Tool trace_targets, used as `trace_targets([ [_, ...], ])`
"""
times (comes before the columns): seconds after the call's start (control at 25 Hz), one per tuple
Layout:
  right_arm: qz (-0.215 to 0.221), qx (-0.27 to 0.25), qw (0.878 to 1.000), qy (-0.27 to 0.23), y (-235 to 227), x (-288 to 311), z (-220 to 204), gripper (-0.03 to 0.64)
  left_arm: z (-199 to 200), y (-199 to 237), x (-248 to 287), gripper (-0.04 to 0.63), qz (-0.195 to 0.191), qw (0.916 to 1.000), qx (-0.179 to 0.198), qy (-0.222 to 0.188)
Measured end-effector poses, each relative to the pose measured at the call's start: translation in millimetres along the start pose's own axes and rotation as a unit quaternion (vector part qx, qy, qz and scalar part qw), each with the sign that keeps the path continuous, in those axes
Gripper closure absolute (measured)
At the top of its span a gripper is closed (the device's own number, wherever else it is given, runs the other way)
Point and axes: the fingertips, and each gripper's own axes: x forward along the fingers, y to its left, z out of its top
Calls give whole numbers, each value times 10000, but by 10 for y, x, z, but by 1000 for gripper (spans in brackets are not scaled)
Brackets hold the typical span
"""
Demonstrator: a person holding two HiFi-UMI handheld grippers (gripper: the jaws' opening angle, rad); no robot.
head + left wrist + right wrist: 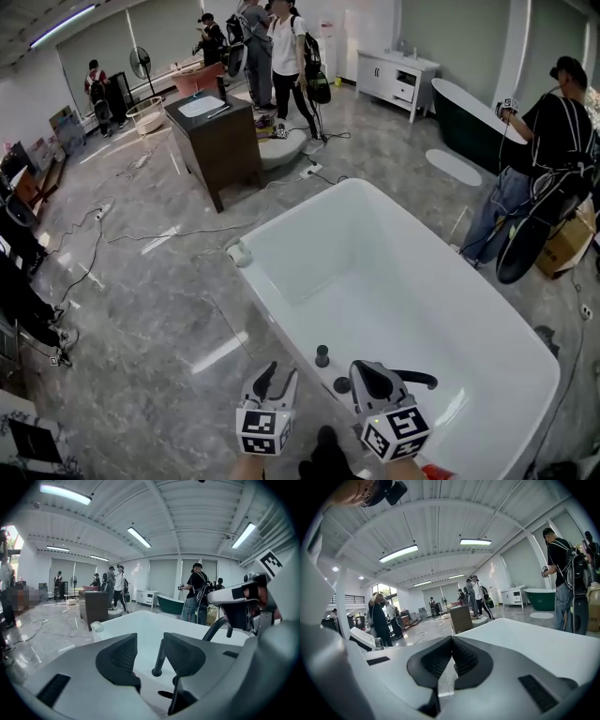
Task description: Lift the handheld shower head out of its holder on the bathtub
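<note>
Grey floor (141, 309) is lying open at left, cables (94, 234) trailing across it. Left gripper (280, 372) is hovering just outside the bathtub rim (281, 314), jaws spread, nothing gripped. Handheld shower head (322, 355) is standing upright in its holder on the near rim (slim black rod, showing beyond the left jaws' gap). Right gripper (450, 640) is hanging beside the black spout (417, 378), jaws pressed together, empty. Tub basin is lying open beyond.

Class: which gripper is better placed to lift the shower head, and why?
Probably left. The left gripper has open jaws, with the upright black shower head lined up just beyond their gap. The right gripper has shut jaws.
</note>
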Motion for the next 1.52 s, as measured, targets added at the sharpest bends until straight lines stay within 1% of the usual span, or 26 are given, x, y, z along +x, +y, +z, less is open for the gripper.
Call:
trace_targets([
  [0.24,-186,139,9997,-27,-293,82,-86,612,-237,-156,488,403,-312,9992,33,241],
  [0.44,-290,98,9995,-48,-584,106,-52,611,-393,-297,875,402,-438,9979,186,449],
  [0.64,-445,70,9990,-58,-796,7,-88,612,-620,-448,1112,400,-551,9957,284,694],
  [0.8,-523,99,9986,-67,-975,17,-73,612,-782,-508,1372,397,-563,9937,335,912],
  [1.12,-574,169,9982,-99,-1216,11,-73,611,-1060,-645,1731,396,-573,9892,425,1278],
  [1.32,-514,133,9986,-83,-1235,121,-116,612,-1264,-558,1900,393,-557,9860,402,1521],
  [1.52,-494,176,9986,-73,-1283,82,-198,612,-1469,-611,2028,388,-566,9827,377,1722],
])
